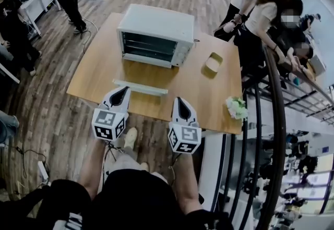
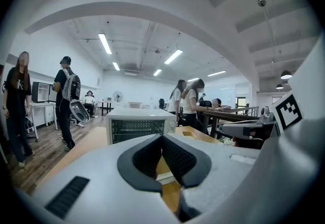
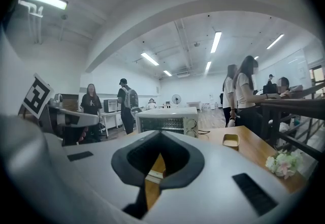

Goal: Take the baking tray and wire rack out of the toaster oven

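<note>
Hovering by the near edge of the light wooden table (image 1: 94, 75), the left gripper (image 1: 124, 91) and right gripper (image 1: 179, 101) both have their jaws pressed together on nothing. The boxy white toaster oven (image 1: 156, 33) sits mid-table with its door down and the metal wire rack (image 1: 146, 46) inside. Its lettering is too small to read.

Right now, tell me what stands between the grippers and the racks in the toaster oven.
Nothing blocks the mouth of the toaster oven. Only its dropped-open door lies low over the table ahead of the shut left gripper and right gripper.
</note>
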A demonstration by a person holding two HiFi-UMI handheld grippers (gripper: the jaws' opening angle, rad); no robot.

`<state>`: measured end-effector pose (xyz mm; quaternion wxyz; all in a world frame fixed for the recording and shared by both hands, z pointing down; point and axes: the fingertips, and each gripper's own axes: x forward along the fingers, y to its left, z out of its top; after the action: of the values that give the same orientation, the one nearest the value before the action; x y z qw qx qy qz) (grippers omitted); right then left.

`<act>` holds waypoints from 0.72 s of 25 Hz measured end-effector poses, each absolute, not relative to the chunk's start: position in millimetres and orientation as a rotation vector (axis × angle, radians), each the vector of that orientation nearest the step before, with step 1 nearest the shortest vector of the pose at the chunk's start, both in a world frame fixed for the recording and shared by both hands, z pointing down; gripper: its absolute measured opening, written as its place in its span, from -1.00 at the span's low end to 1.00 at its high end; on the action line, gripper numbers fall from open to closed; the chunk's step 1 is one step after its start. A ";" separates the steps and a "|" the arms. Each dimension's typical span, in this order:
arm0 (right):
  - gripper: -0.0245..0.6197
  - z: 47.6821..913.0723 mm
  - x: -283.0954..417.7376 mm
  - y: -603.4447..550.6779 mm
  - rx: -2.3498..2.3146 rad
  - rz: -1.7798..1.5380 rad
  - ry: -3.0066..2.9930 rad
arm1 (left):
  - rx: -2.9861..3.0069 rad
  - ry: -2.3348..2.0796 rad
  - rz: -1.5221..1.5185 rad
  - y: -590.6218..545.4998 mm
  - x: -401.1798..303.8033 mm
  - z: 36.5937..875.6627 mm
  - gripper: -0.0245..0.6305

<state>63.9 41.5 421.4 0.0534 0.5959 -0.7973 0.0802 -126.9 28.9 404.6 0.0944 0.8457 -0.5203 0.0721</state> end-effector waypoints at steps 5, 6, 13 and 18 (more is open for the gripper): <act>-0.92 428.4 58.5 -1.4 1.823 0.277 -2.394 | 2.506 -1.492 0.234 -17.0 -127.5 412.3 -0.91; -0.92 429.8 56.7 -8.9 1.823 0.288 -2.387 | 2.505 -1.483 0.239 -25.3 -128.2 413.7 -0.91; -0.92 439.0 42.8 -61.0 1.841 0.340 -2.345 | 2.487 -1.432 0.258 -84.5 -141.2 424.9 -0.91; -0.92 452.4 34.0 -92.8 1.848 0.361 -2.298 | 2.474 -1.395 0.264 -120.7 -147.1 438.5 -0.91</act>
<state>34.0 -92.8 452.4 0.0852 0.6197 -0.7708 0.1209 -147.1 -120.7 438.5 0.1441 0.8583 -0.4839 0.0915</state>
